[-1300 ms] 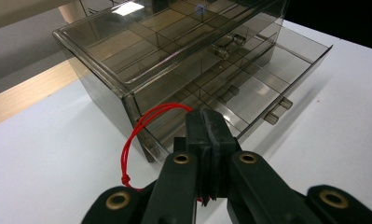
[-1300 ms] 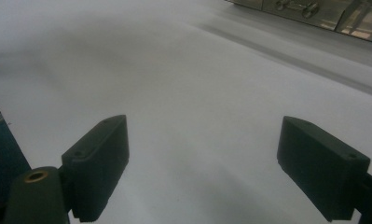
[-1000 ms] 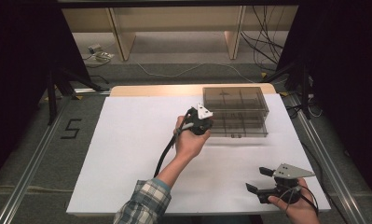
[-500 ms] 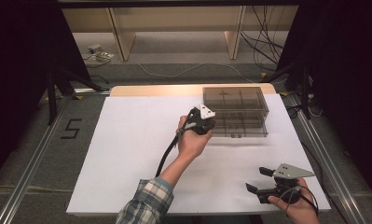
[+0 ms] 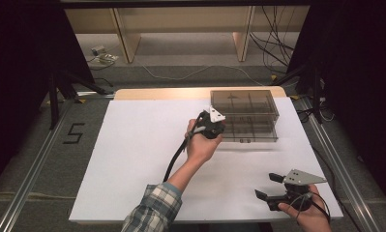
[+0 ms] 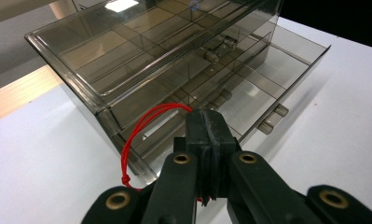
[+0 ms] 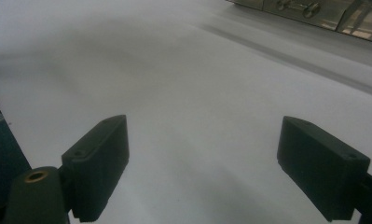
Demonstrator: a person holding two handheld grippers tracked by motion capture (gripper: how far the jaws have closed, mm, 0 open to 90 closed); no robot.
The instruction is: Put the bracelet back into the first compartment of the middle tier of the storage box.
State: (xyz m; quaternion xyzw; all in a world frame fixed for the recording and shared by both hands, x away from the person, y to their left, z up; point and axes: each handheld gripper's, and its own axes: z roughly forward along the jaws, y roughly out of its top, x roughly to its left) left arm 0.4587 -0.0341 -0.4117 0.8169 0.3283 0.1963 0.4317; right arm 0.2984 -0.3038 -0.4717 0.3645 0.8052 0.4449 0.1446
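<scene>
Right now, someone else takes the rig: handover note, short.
Left gripper: shut on a red string, held at the front left corner of the drawer box.
Right gripper: open, nothing in it, low over the white sheet near the table's right front corner.
Box: smoked clear plastic, at the far right of the sheet; its lower drawer stands pulled out and looks empty.
Done: string gripped, drawer out.
Left (my guess): put the string in the drawer, let go, push the drawer in.
</scene>
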